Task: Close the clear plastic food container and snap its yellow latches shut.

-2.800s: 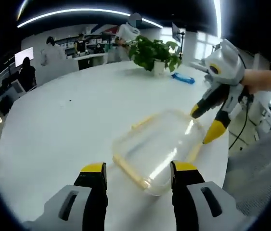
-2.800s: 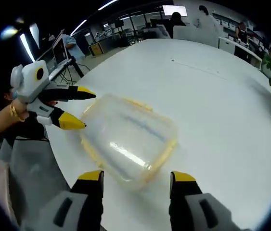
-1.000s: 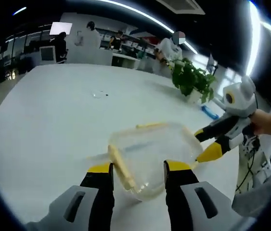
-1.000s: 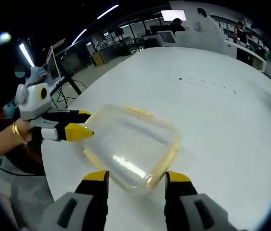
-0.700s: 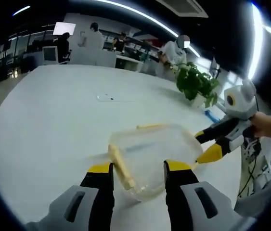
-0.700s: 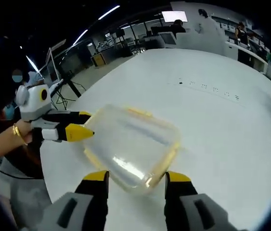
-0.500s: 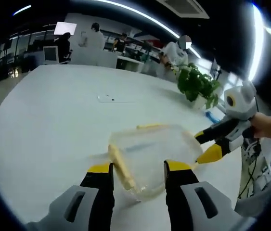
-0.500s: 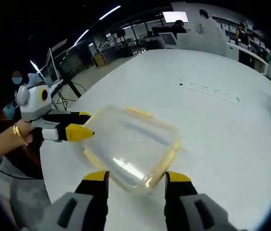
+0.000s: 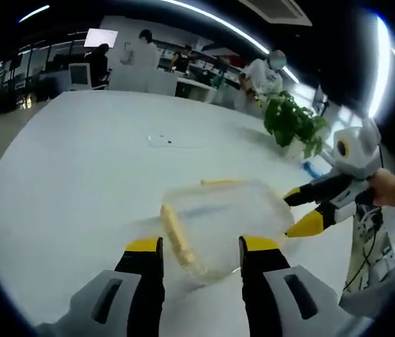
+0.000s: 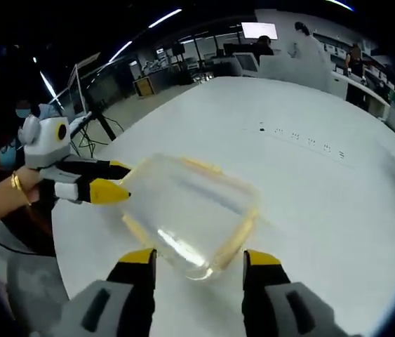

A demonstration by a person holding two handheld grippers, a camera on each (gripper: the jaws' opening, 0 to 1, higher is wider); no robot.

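Observation:
The clear plastic container (image 9: 218, 219) lies on the white table (image 9: 78, 182) with its lid down on it. A yellow latch (image 9: 179, 240) runs along its left side and another (image 9: 219, 183) along its far side. My left gripper (image 9: 201, 246) is open, and the container's near end sits between its jaws. My right gripper (image 9: 299, 210) reaches in from the right, its yellow tips apart at the container's edge. In the right gripper view the container (image 10: 190, 210) lies ahead of my right gripper (image 10: 199, 258), and my left gripper (image 10: 115, 179) points at its left edge.
A potted plant (image 9: 292, 126) and a blue item (image 9: 308, 168) stand at the table's far right. Several people are at desks behind. Small dark marks (image 10: 302, 144) dot the table. The table's edge (image 10: 60, 232) curves just left of the container, with a grey chair (image 10: 29, 288) beyond it.
Over 2.8 s both grippers have drawn closer to the container and their jaws have narrowed. In the last second only the views have shifted a little; the container has stayed put.

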